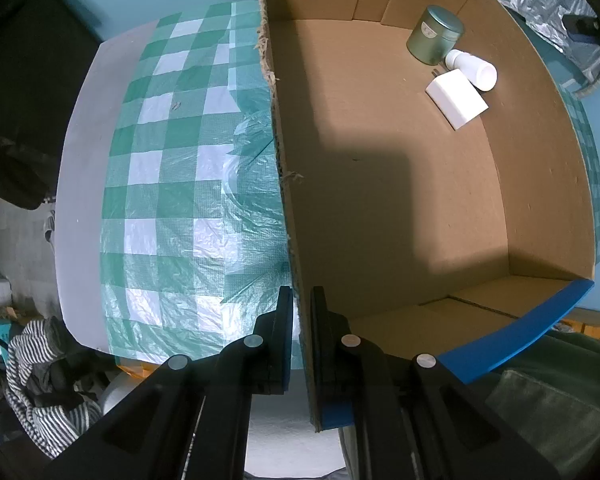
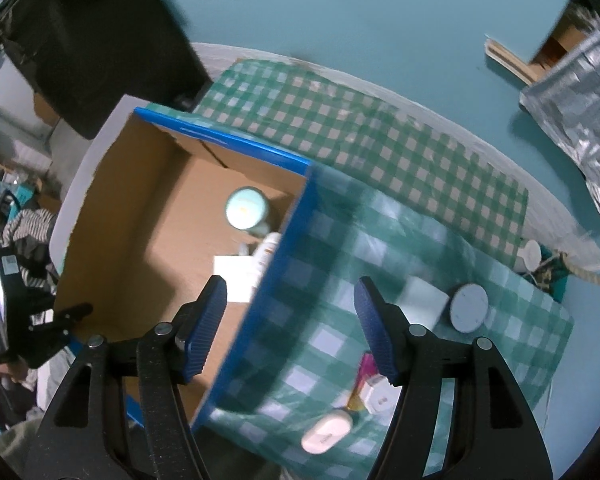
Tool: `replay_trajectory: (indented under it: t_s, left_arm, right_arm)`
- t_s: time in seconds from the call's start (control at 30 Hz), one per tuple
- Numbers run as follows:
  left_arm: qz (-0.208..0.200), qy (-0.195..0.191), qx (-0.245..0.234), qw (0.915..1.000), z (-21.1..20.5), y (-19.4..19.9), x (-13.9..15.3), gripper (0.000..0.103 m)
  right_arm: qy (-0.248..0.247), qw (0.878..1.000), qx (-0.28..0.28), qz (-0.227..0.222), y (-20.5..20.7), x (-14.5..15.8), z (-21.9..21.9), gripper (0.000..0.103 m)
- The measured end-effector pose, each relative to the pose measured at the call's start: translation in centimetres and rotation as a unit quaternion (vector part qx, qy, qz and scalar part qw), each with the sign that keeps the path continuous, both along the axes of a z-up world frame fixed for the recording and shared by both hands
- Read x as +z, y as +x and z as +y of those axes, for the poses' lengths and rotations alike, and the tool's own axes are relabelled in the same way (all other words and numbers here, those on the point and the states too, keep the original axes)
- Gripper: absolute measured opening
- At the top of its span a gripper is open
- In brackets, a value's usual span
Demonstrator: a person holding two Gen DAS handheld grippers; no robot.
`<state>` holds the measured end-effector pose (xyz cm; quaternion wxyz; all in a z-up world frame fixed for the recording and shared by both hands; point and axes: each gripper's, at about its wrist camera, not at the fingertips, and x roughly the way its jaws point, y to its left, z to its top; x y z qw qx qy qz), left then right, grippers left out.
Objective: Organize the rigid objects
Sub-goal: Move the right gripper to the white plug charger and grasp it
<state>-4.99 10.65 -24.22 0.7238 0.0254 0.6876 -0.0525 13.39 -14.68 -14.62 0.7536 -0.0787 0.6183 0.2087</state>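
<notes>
Cardboard box (image 1: 380, 200) wall is clamped by the left gripper (image 1: 302, 300); a green tin (image 1: 434, 34), white bottle (image 1: 474, 68) and white block (image 1: 456, 98) are seen inside. The right gripper (image 2: 290, 312) is held open and empty above the box's blue edge, items remaining on the checked desk (image 2: 380, 152).

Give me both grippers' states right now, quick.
Left gripper: shut on the cardboard box wall.
Right gripper: jaws open, nothing between the pads, above the box's blue edge.

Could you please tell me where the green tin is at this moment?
The green tin stands inside the cardboard box, in the far right corner in the left wrist view, touching a white bottle that lies beside a white block.
</notes>
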Motion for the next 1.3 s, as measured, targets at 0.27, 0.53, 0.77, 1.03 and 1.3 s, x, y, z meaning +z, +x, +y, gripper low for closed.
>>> replay_trajectory:
  t_s: [0.27,0.53,0.77,1.03,1.3]
  left_arm:
    - [0.001,0.001,-0.002,1.0,0.0,0.0,0.0,0.008]
    - [0.002,0.001,-0.002,1.0,-0.2,0.0,0.1,0.008]
    - [0.004,0.001,0.0,1.0,-0.1,0.0,0.0,0.008]
    - [0.008,0.001,0.006,0.9999,0.4,-0.1,-0.2,0.008]
    - [0.011,0.003,0.007,0.9999,0.4,0.0,-0.6,0.008]
  right_arm:
    - [-0.001,0.997,-0.07,0.031,0.8,-2.4,-5.2,0.069]
    - [-0.005,0.989,-0.135,0.061,1.9,-6.2,-9.4,0.069]
    - [-0.004,0.979,-0.176,0.102,2.7,-10.2,-11.3,0.069]
    - [-0.016,0.974,-0.193,0.12,3.3,-13.3,-11.8,0.069]
    - [-0.018,0.971,-0.202,0.126,4.3,-14.9,-11.8,0.069]
